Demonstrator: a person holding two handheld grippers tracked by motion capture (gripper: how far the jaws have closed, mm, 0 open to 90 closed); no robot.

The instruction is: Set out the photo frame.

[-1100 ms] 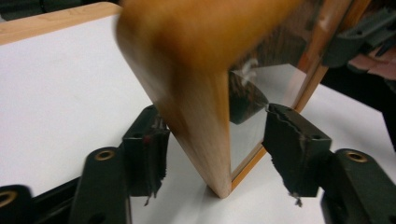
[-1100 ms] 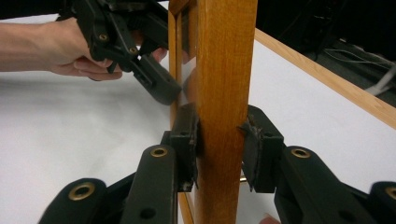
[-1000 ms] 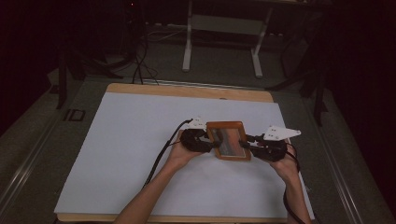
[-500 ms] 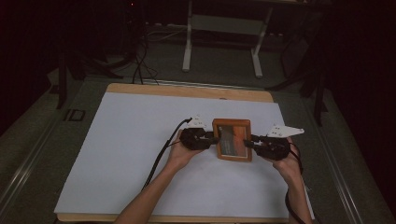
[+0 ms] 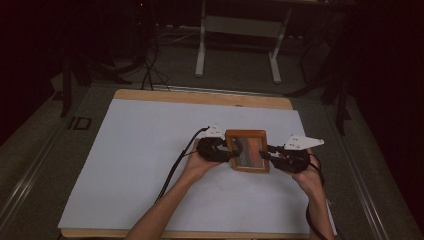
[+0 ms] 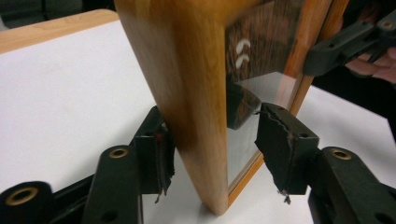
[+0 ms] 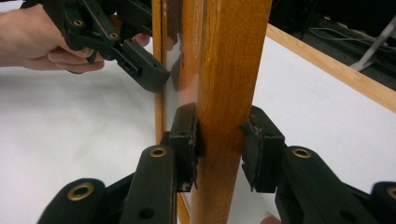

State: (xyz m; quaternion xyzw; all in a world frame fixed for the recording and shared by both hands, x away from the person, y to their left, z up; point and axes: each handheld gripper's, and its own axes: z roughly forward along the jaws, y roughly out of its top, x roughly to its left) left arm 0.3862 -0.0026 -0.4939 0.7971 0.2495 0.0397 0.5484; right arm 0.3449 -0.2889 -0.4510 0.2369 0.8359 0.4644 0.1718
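A wooden frame (image 5: 247, 150) is stood on edge near the middle of the white mat (image 5: 140, 165). Its right side is pinched by the right gripper (image 7: 219, 140). The left gripper (image 6: 212, 140), whose jaws have just been opening, is spread around the left side, one pad clear. Regripping seems called for next; nothing else is in the way.

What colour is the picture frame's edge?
Warm orange-brown wood: the frame, best in the right gripper view.
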